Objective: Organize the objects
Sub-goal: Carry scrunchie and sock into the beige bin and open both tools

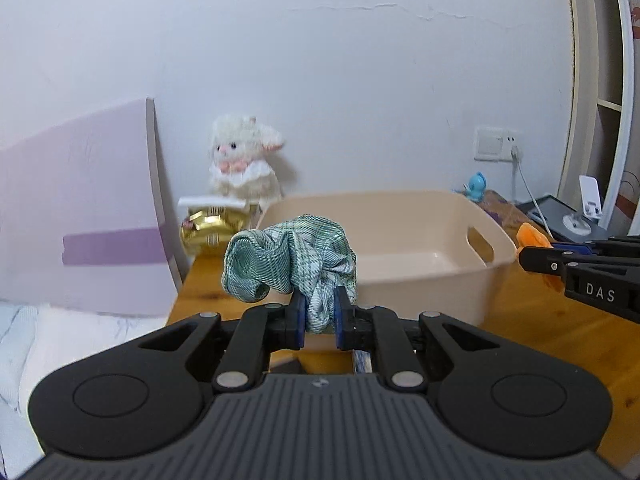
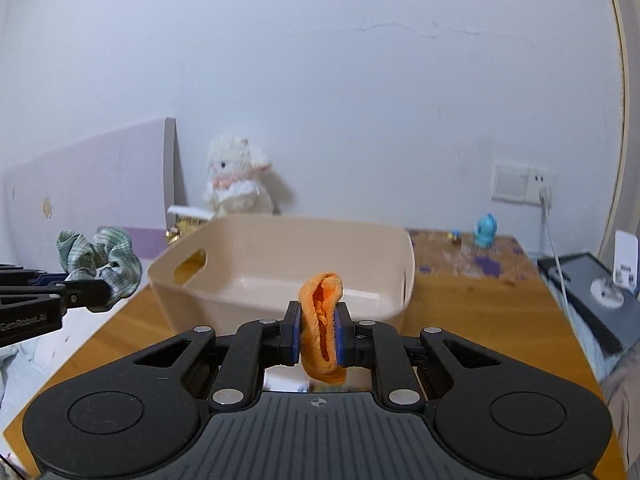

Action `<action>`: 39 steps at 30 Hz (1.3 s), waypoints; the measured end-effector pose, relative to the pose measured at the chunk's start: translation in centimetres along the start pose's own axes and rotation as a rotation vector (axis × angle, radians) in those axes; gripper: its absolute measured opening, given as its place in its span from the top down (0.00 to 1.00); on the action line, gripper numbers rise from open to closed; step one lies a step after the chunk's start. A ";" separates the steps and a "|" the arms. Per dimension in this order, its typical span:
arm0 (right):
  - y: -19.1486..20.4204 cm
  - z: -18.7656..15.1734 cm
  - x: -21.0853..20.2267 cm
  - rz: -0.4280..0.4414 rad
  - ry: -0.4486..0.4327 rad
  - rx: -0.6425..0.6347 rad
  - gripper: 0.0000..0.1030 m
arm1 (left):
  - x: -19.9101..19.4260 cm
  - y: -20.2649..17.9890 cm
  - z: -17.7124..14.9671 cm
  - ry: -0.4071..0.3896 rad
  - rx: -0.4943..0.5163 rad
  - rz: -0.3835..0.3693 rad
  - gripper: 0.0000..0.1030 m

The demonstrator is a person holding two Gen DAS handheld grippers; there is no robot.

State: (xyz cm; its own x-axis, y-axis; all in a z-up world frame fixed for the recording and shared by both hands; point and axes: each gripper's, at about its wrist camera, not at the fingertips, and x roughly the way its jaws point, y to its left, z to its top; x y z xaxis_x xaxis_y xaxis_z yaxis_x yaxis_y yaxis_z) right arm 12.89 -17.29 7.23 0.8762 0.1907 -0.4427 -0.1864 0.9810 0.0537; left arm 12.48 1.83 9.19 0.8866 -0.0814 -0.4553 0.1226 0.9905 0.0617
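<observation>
1. On the left, the left gripper (image 1: 319, 312) is clamped on a bunched green plaid cloth (image 1: 288, 256), held in the air just short of the near wall of the beige bin (image 1: 424, 276); from where I stand the cloth needs to clear that wall before the jaws part, or it will likely drape over the rim.
2. In the middle, the bin sits empty on the wooden table (image 1: 560, 344), handle cut-outs at its two ends; I would aim each cloth at its own half of the floor, so the two do not land in a heap.
3. On the right, the right gripper (image 2: 318, 330) is pinched shut on a folded orange cloth (image 2: 322, 320), also held before the near wall; its tail hangs below the jaws, so it wants a little lift going over.
4. The two grippers sit near each other; moving one at a time seems safer.
</observation>
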 end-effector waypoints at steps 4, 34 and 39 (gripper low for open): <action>0.0 1.9 1.8 -0.005 -0.021 0.004 0.85 | 2.6 0.0 1.4 -0.013 0.022 0.002 0.85; -0.7 2.5 19.7 -0.083 0.321 -0.067 0.79 | 22.9 -1.1 1.8 0.397 0.075 -0.017 0.77; -0.9 2.3 19.0 -0.089 0.307 -0.063 0.59 | 22.5 -1.0 2.0 0.392 0.073 0.001 0.53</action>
State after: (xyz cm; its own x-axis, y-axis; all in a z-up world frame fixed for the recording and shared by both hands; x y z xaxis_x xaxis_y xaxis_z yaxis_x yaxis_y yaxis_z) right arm 30.78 -14.44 0.85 0.7172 0.0757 -0.6927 -0.1507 0.9874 -0.0482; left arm 33.17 -1.23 0.70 0.6507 -0.0182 -0.7591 0.1659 0.9790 0.1188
